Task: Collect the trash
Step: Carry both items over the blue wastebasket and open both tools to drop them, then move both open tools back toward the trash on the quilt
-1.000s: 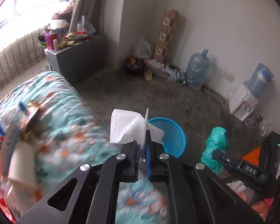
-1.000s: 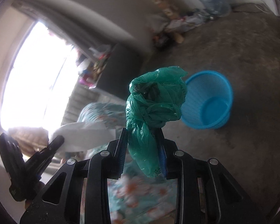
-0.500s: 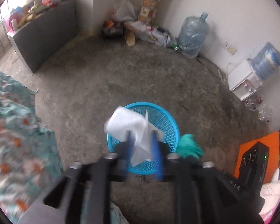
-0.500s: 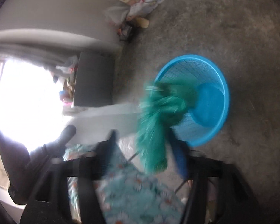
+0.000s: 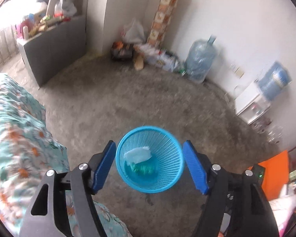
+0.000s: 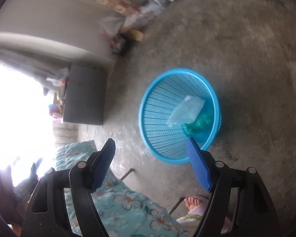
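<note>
Concrete floor [image 5: 128,98], blue basket [image 5: 173,177] w/ white tissue [image 5: 138,155] over what looks like green bag [image 5: 145,168], left gripper [image 5: 149,166] jaws opening, empty, right gripper [image 6: 151,165] spread, empty.

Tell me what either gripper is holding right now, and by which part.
Nothing. The left gripper, jaws opening, and right gripper hold nothing; the tissue and green bag are in the blue basket.

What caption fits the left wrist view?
Open left gripper above blue basket holding white tissue and green bag.
</note>
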{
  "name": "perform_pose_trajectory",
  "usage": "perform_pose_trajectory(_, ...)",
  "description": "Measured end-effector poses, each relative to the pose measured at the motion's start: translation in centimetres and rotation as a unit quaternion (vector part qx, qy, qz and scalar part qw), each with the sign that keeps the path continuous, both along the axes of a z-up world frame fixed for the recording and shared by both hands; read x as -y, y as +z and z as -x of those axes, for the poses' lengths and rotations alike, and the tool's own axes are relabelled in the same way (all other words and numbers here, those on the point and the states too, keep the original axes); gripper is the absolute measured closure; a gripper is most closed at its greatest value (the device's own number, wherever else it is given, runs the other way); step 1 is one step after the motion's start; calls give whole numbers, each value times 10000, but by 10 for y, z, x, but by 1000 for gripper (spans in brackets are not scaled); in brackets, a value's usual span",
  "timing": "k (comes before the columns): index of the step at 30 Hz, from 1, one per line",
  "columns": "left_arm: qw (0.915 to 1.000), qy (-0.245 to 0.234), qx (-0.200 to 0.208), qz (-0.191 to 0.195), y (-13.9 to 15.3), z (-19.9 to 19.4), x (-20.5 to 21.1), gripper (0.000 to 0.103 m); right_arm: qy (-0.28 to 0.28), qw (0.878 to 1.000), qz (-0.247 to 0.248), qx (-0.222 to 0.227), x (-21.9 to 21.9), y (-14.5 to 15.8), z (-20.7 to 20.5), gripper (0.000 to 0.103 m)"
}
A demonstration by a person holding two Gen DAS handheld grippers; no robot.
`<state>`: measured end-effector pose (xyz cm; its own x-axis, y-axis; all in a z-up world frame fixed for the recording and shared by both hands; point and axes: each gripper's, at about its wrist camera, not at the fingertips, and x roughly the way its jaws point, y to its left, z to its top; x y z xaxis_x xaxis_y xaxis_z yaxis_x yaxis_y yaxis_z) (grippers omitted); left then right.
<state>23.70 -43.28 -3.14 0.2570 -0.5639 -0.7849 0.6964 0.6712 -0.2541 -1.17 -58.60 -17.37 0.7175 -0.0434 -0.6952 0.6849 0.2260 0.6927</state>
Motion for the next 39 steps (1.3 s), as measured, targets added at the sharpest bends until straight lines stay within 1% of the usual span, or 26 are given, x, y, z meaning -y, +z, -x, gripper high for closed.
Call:
perform_pose_trajectory(1,9998,-10,83,195,17,7,-14,33,67,9997,228,-20,-9,18,0,31)
perform_pose_trajectory(3,9988,-28,269,398,38,17,-33,31,155,9982,576,-32,-21,38,-2,25)
perform_pose_trajectory(4,9975,-44,432,565,54,25,-49,30,232,9960,863,-39,-32,59,-3,24)
perform_pose_trajectory(6,9952,-47,628,745,73,36,-72,27,354,9907,1315,-57,-50,87,-4,18)
perform_pose_trajectory(7,9932,-17,739,900,86,44,-91,26,404,9881,1486,-71,-58,97,-4,16)
perform_pose_trajectory(8,9921,-11,754,1005,92,49,-104,23,473,9838,1723,-107,-70,112,-4,12)
perform_pose_trajectory(9,9910,-10,753,1108,100,55,-117,17,543,9790,1959,-131,-81,125,-4,9)
perform_pose_trajectory(11,9892,40,816,1217,114,69,-148,15,632,9698,2342,-237,-101,144,-6,8)
perform_pose_trajectory(12,9886,71,853,1237,117,76,-162,14,694,9631,2580,-322,-114,156,-7,8)
perform_pose_trajectory(13,9880,119,886,1257,121,84,-179,10,751,9571,2774,-381,-125,165,-8,8)
perform_pose_trajectory(16,9864,317,960,1295,125,103,-228,6,936,9390,3273,-496,-155,177,-11,8)
perform_pose_trajectory(17,9859,405,991,1282,124,109,-245,6,987,9305,3479,-584,-167,180,-14,8)
perform_pose_trajectory(18,9855,494,1010,1269,124,113,-260,6,1061,9194,3717,-721,-182,184,-18,8)
perform_pose_trajectory(19,9849,608,1021,1261,123,118,-279,6,1138,9115,3870,-798,-191,183,-22,8)
perform_pose_trajectory(21,9823,887,1050,1274,122,125,-315,6,1465,8921,4195,-819,-216,184,-28,8)
perform_pose_trajectory(22,9797,1072,1073,1310,121,129,-334,6,1747,8770,4404,-800,-234,184,-32,8)
perform_pose_trajectory(23,9770,1252,1097,1336,121,133,-352,6,1919,8662,4542,-813,-244,183,-35,8)
perform_pose_trajectory(25,9710,1589,1147,1372,121,140,-388,6,2325,8351,4898,-928,-273,182,-42,8)
perform_pose_trajectory(27,9622,1955,1296,1388,119,148,-428,6,2577,8129,5113,-1069,-293,181,-47,8)
perform_pose_trajectory(28,9586,2088,1358,1381,117,151,-441,6,2755,8004,5207,-1113,-304,178,-48,8)
perform_pose_trajectory(30,9493,2414,1460,1384,114,162,-471,6,3010,7940,5186,-998,-315,178,-48,8)
perform_pose_trajectory(31,9440,2596,1474,1406,111,167,-488,6,3145,7944,5125,-859,-321,179,-47,8)
perform_pose_trajectory(32,9393,2759,1467,1418,108,170,-501,6,3247,7960,5058,-718,-335,186,-48,8)
perform_pose_trajectory(34,9319,3017,1411,1435,96,178,-524,6,3524,8040,4781,-279,-340,188,-46,8)
perform_pose_trajectory(36,9291,3130,1293,1483,84,183,-540,6,3799,8129,4411,173,-344,189,-43,8)
perform_pose_trajectory(39,9281,3226,1135,1475,65,188,-556,6,3972,8239,4021,420,-359,191,-46,8)
